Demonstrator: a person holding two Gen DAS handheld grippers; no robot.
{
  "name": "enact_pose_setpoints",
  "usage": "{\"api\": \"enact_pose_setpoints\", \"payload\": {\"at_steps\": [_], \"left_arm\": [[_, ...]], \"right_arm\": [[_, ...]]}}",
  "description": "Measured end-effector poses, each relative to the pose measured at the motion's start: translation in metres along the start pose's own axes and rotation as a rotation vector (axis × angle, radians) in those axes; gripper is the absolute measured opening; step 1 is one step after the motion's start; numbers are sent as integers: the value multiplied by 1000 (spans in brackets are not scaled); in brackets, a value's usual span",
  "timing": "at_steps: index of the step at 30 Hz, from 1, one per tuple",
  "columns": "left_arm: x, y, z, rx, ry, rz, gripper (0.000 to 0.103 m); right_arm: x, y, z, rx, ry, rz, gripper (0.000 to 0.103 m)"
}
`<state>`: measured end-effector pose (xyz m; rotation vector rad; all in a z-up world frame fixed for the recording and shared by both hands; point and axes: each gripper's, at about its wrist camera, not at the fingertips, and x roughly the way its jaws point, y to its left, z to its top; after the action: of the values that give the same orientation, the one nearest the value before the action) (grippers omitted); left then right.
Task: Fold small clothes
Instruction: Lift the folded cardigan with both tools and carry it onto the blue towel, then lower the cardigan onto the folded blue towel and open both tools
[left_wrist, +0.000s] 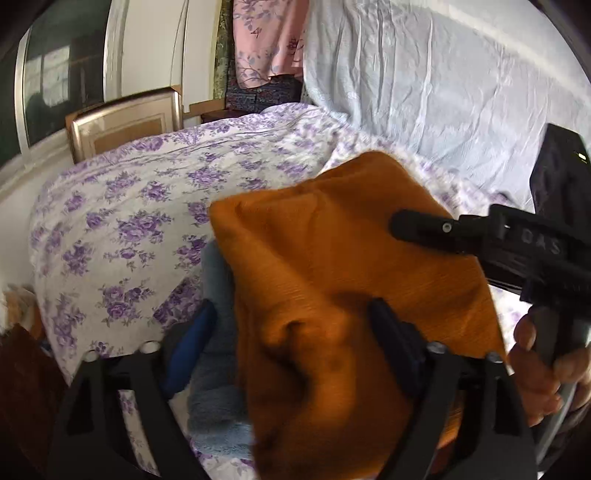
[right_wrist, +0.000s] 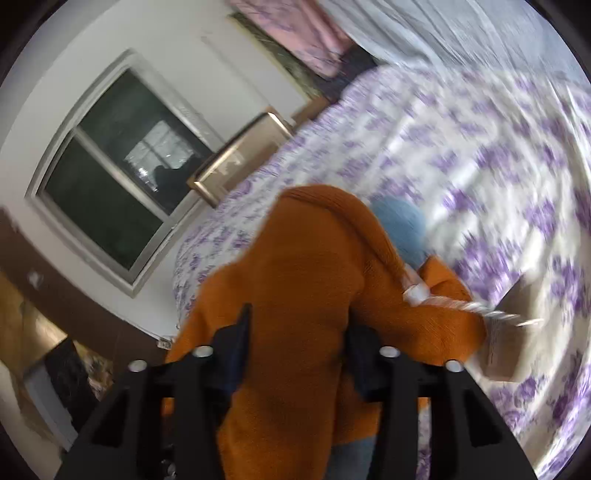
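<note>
An orange knit garment (left_wrist: 332, 266) is lifted off the floral bed and hangs bunched in both views. My left gripper (left_wrist: 291, 314) stands wide; the orange cloth drapes between its fingers, with a gap beside the left blue pad (left_wrist: 195, 332). A light blue fleece piece (left_wrist: 218, 369) lies under the orange garment. My right gripper (right_wrist: 299, 325) is shut on a thick fold of the orange garment (right_wrist: 295, 258), which fills the space between its pads. In the left wrist view the right gripper (left_wrist: 406, 227) reaches in from the right over the cloth. A white tag (right_wrist: 413, 291) shows on the garment.
The bed wears a white cover with purple flowers (left_wrist: 129, 206). A pale blue sheet (left_wrist: 424, 81) hangs behind it, and a pink floral cloth (left_wrist: 266, 40). A framed panel (left_wrist: 125, 125) leans by the wall under a window (right_wrist: 122, 166). A person's hand (left_wrist: 535, 369) holds the right gripper's handle.
</note>
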<state>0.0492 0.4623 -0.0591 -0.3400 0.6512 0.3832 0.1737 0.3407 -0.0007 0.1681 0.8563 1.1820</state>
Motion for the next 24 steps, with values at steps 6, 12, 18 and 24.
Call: {"api": "enact_pose_setpoints", "payload": {"at_steps": [6,12,18,24], "left_arm": [[-44,11,9,-52,-116,-3,73],[26,6,15,-66,105,30,86],[32,0,17,-76,104,48,95],[9,7,20,-84,47,100,96]], "right_arm": [[-31,31,7,-71,-125,247,33],[-12,-64,-9,234,-53,-34,30],[-18,-75,-15,241,-24,-106,46],[-46,-58,-6,142,-99,-96,49]]}}
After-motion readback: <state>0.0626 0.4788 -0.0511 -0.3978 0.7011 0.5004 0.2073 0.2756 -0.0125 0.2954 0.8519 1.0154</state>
